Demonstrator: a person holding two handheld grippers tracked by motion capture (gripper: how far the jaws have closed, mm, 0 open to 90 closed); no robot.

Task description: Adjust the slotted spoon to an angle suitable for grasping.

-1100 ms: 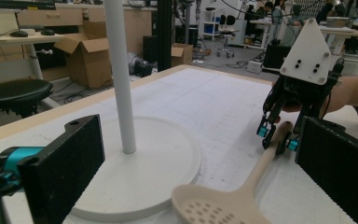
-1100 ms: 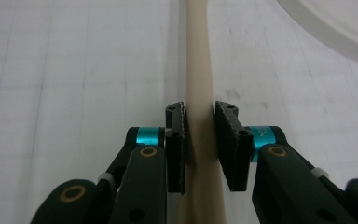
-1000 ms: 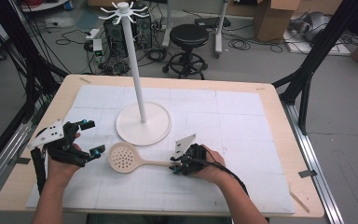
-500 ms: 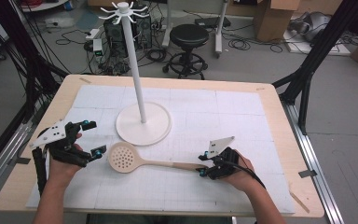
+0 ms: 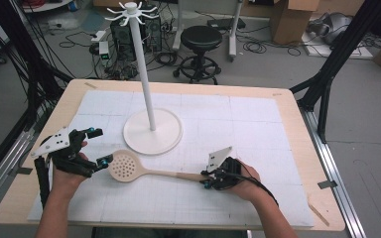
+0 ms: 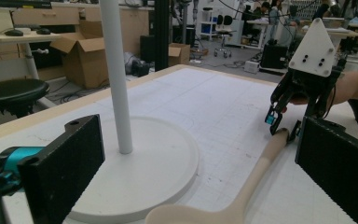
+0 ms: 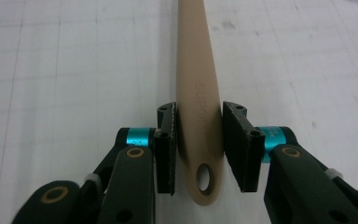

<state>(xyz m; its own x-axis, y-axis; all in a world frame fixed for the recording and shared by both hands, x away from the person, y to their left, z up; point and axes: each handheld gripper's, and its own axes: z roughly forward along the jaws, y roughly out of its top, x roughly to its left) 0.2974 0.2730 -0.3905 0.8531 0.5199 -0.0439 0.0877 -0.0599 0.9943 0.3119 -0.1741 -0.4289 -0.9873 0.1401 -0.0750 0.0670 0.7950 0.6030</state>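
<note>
A beige slotted spoon lies flat on the white mat, head to the left and handle running right. My right gripper holds the handle's end: in the right gripper view both pads press the sides of the handle just above its hanging hole, with the right gripper low over the mat. My left gripper stands open just left of the spoon's head. In the left gripper view its jaws are spread wide, the left gripper facing the handle and the right gripper beyond.
A white hook stand rises from a round base at the mat's centre, just behind the spoon's head; its pole is close in front of the left gripper. A stool, boxes and cables lie beyond the table's far edge.
My right gripper slid right along the spoon's handle from near the middle to its end, and its jaws now rest against the handle. The spoon and my left gripper stayed put.
</note>
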